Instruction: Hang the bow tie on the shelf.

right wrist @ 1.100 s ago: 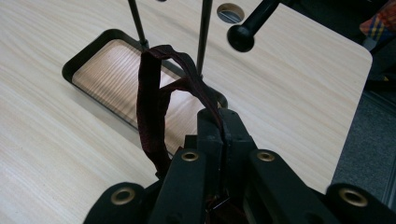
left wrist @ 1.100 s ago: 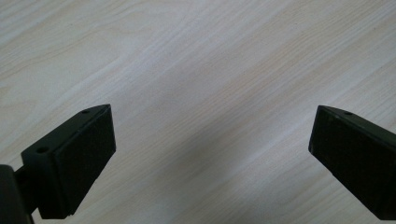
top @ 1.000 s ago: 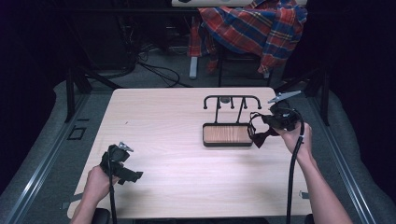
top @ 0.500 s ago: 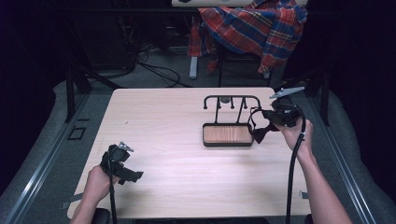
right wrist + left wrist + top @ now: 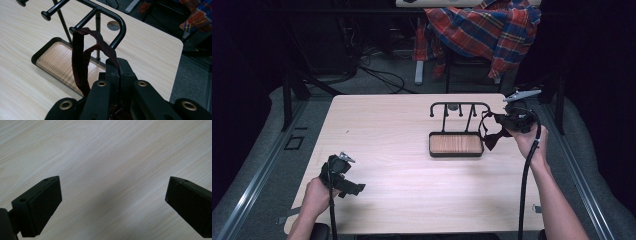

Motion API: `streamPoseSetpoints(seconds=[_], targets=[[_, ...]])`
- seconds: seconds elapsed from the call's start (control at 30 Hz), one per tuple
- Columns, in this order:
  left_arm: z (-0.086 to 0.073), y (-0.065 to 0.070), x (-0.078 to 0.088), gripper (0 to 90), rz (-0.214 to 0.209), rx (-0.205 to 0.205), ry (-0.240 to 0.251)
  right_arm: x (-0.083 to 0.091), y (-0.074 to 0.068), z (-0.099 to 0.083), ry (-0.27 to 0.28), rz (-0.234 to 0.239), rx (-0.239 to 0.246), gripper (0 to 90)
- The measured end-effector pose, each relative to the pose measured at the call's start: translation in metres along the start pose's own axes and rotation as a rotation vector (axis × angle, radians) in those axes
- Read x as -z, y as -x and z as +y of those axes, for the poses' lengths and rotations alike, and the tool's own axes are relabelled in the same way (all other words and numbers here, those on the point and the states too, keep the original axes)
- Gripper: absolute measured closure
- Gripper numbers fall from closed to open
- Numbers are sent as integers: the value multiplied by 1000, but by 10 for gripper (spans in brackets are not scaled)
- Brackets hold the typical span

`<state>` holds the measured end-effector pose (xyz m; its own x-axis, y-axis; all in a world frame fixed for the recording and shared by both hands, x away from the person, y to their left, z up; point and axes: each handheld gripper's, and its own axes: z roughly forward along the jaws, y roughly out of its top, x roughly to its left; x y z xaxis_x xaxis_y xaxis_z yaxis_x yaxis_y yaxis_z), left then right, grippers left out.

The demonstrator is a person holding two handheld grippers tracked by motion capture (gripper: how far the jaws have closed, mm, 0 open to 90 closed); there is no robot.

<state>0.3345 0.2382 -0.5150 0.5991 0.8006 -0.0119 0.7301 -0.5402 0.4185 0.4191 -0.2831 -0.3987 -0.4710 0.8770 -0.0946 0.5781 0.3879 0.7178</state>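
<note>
A black metal rack (image 5: 460, 106) with hook pegs stands on a wooden tray base (image 5: 456, 144) at the table's right middle. My right gripper (image 5: 504, 121) hovers just right of the rack's end, shut on a dark maroon strap (image 5: 490, 139) that hangs in a loop. In the right gripper view the strap (image 5: 80, 57) arches from the closed jaws of my right gripper (image 5: 118, 65) toward the rack's curved end bar (image 5: 119, 20), above the tray (image 5: 53, 58). My left gripper (image 5: 346, 186) rests near the front left. It stands open (image 5: 112, 205) over bare wood, with nothing between its fingers (image 5: 40, 205).
A plaid cloth (image 5: 484, 25) drapes over a chair behind the table. Cables lie on the floor (image 5: 377, 75) at the back. A round hole (image 5: 113, 25) sits in the tabletop behind the rack. The table's right edge (image 5: 532, 165) runs close by my right forearm.
My right gripper has drifted slightly farther back and to the right with the strap, which now hangs closer to the rack's right end. The left gripper has stayed put.
</note>
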Motion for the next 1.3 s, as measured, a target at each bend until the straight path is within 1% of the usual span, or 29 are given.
streamPoseSetpoints(seconds=[0.2, 0.27, 0.37, 0.47, 0.5, 0.7, 0.73, 0.97, 1.03, 1.07, 1.3], targets=[[0, 1, 0, 6, -2, -2, -2, -6, 4, 2, 9, -14, -26, 882], [0, 1, 0, 6, -3, -3, -2, -6, 5, 2, 6, -17, -27, 882], [0, 1, 0, 6, -3, -4, -3, -12, 6, 2, 2, -28, -37, 881], [0, 1, 0, 6, -4, -5, -2, -15, 8, 2, -1, -15, -49, 881], [0, 1, -1, 6, -4, -4, -4, -17, 10, 1, -1, -10, -65, 881], [0, 2, -1, 7, -4, -9, -4, -22, 14, -1, -1, -16, -86, 880], [0, 2, -1, 7, -4, -9, -4, -24, 15, -3, 0, -11, -98, 879], [0, 2, -1, 7, -4, -10, -3, -32, 16, -7, -21, -7, -105, 876], [0, 2, -1, 8, -4, -10, -3, -34, 16, -8, -26, 1, -107, 874], [0, 2, -1, 8, -4, -11, -3, -36, 16, -9, -29, 15, -115, 872], [1, 2, -1, 8, -5, -15, -5, -40, 16, -12, -44, 25, -120, 865]])
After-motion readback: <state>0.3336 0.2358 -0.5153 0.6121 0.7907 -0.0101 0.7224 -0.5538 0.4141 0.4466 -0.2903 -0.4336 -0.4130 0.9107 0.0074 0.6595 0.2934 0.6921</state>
